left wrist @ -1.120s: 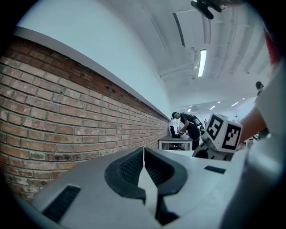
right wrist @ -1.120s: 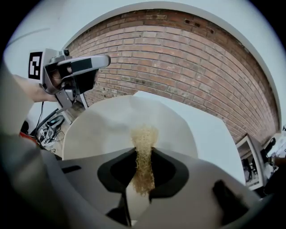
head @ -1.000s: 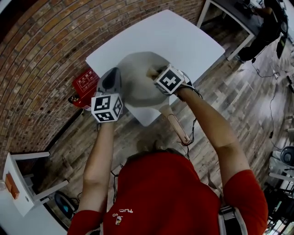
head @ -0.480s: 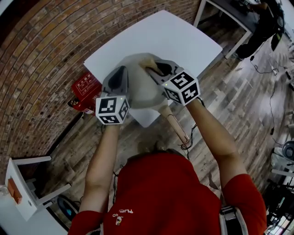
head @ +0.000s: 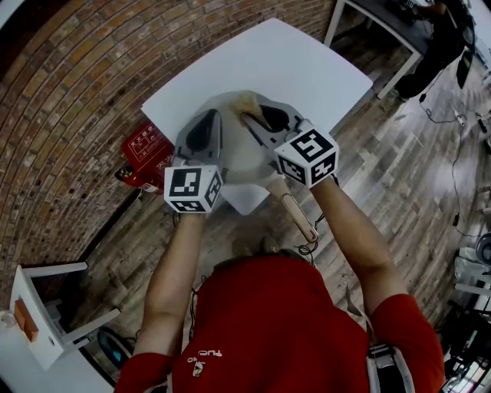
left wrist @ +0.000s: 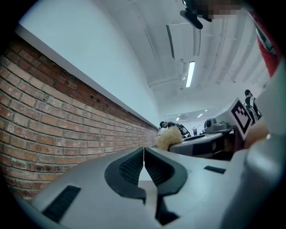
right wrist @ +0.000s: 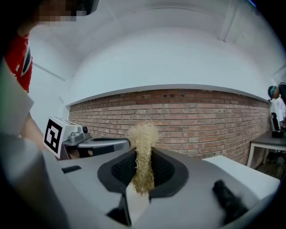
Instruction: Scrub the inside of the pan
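Observation:
A grey pan (head: 230, 157) sits on the white table (head: 284, 61), its tan handle (head: 297, 213) pointing toward the person. My right gripper (head: 251, 117) reaches over the pan and is shut on a tan fibrous scrubber (head: 247, 101), which sits near the pan's far rim. In the right gripper view the scrubber (right wrist: 144, 152) sticks up between the pads of the right gripper (right wrist: 143, 172). My left gripper (head: 202, 123) hovers at the pan's left side. Its jaws (left wrist: 143, 154) are shut with nothing showing between them. Both gripper views look upward, so the pan is hidden in them.
The pan sits at the table's near corner, close to the edge. A red box (head: 146, 147) lies on the wooden floor by the brick wall (head: 69, 100). A white stand (head: 38, 307) is at the lower left. Another table (head: 383, 23) is at the far right.
The right gripper's cube has drawn back toward the person while the scrubber slid to the pan's far rim. The left gripper has shifted slightly right, closer to the pan.

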A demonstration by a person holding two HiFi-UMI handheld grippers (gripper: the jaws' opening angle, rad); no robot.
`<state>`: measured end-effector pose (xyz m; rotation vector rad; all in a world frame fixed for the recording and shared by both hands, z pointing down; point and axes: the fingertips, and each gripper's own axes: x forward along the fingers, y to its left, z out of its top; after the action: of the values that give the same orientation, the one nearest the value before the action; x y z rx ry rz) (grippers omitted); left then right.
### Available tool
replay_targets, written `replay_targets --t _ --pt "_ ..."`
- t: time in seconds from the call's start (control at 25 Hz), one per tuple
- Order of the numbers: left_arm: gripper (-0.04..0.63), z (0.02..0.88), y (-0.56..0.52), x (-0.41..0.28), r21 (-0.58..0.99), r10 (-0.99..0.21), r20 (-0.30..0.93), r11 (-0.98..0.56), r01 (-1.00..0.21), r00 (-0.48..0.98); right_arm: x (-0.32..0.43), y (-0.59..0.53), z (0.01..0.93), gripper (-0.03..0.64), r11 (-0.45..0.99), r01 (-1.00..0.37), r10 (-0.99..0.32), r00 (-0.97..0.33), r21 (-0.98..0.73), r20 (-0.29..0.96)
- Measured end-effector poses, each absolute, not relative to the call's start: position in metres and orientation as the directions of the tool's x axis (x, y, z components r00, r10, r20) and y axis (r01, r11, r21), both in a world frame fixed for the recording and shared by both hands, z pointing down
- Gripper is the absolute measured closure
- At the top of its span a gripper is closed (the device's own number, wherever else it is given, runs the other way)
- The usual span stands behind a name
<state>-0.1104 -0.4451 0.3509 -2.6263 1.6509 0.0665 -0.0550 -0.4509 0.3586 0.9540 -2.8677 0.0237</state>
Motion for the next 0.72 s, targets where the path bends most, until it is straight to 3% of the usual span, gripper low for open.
replay_targets --t 0.72 --pt "0.577 0.3523 -0.4451 -0.1085 -0.017 -0.898 -0.055 -0.436 -0.900 0.436 -0.0540 -0.4491 0.3620 0.531 0.801 -0.599 -0.596 -0.795 0.012 0.112"
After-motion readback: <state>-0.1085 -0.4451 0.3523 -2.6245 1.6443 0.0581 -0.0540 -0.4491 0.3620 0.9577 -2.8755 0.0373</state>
